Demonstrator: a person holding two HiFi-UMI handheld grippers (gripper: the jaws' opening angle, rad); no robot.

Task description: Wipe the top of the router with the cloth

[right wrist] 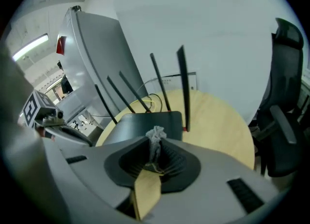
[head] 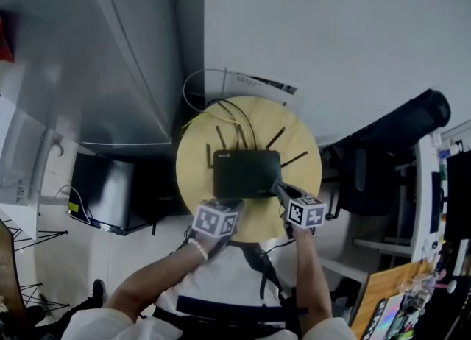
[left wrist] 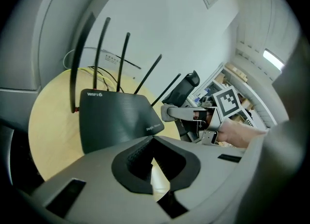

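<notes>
Both forearms reach in from the near side. The right gripper (right wrist: 155, 140) pinches a scrunched cloth (right wrist: 156, 134) by the router's (head: 246, 173) near right corner. The left gripper (left wrist: 152, 143), jaws together and empty, sits at its near edge on the round table (head: 195, 147).

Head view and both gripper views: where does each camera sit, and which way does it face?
Head view: on the person's head, looking steeply down at router and table; forearms, left gripper, right gripper show.
Left gripper view: behind its shut fingers, facing the router; the other hand shows.
Right gripper view: behind fingers shut on the cloth, facing the antennas.
All share router and table.
</notes>
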